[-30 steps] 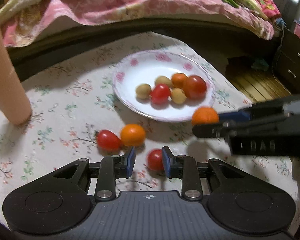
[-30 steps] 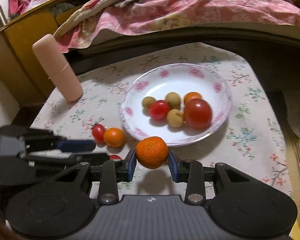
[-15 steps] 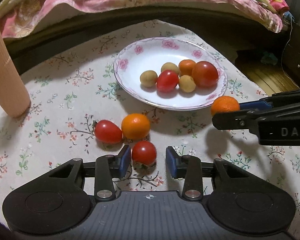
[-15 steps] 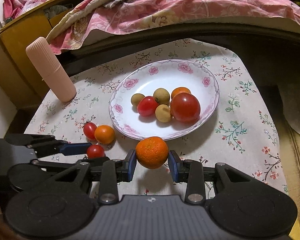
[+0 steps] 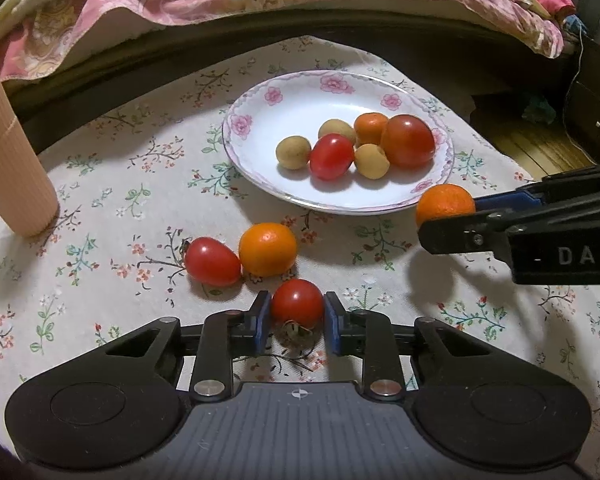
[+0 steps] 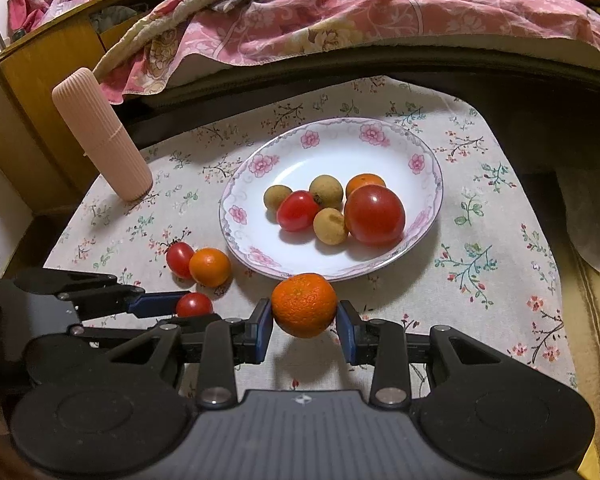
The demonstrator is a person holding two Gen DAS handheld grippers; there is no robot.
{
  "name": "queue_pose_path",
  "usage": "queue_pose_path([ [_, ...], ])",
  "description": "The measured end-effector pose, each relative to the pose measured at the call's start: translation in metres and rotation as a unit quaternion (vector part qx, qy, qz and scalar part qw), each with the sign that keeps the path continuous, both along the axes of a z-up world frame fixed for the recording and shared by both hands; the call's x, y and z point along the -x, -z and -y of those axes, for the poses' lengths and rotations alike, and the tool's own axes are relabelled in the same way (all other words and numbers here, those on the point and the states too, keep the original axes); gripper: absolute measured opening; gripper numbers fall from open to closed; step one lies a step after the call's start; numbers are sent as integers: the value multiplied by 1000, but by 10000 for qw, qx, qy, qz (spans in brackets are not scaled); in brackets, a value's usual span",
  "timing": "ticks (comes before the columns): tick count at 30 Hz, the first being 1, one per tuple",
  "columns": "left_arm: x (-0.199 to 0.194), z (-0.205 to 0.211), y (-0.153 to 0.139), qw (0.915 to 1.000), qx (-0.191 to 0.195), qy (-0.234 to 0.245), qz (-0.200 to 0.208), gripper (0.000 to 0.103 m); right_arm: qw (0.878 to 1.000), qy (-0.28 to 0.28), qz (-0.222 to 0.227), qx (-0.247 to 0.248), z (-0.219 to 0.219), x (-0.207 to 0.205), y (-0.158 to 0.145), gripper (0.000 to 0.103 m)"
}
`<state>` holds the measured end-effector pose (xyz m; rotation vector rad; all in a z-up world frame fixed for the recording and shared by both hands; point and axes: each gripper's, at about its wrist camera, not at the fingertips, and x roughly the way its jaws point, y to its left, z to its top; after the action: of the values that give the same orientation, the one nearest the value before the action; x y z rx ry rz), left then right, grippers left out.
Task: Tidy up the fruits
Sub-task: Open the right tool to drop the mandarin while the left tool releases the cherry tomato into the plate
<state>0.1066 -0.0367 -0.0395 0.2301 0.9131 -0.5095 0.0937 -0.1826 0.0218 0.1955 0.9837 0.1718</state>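
Orange and red fruit is being gathered onto the plate near the surface's far edge. The right tongs grip a mandarin, held off the cloth just short of the plate's near rim. The left tongs straddle a small tomato near the surface's front edge; whether they pinch it yet, one cannot tell. Another tomato and an orange wait beside it. Next, probably, the mandarin goes forward over the rim and is let go gently.
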Motion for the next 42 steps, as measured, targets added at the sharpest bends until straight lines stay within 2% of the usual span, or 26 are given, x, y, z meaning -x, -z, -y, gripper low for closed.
queue_pose_path([
  [11,-9,1,-38,9987,398,-58,322,35,9998,41,183,-58,4,-8,-9,37],
  [25,-46,20,-31,9985,349,-105,405,36,9996,51,209,174,6,-33,2,37],
  [31,-54,28,-30,9984,339,-71,451,40,9996,100,198,157,8,-39,4,38],
  [35,-55,26,-31,9983,336,-129,464,50,9996,122,205,121,9,-39,4,38],
  [42,-48,12,-42,9977,379,-262,497,55,9987,243,424,121,11,-36,-9,43],
])
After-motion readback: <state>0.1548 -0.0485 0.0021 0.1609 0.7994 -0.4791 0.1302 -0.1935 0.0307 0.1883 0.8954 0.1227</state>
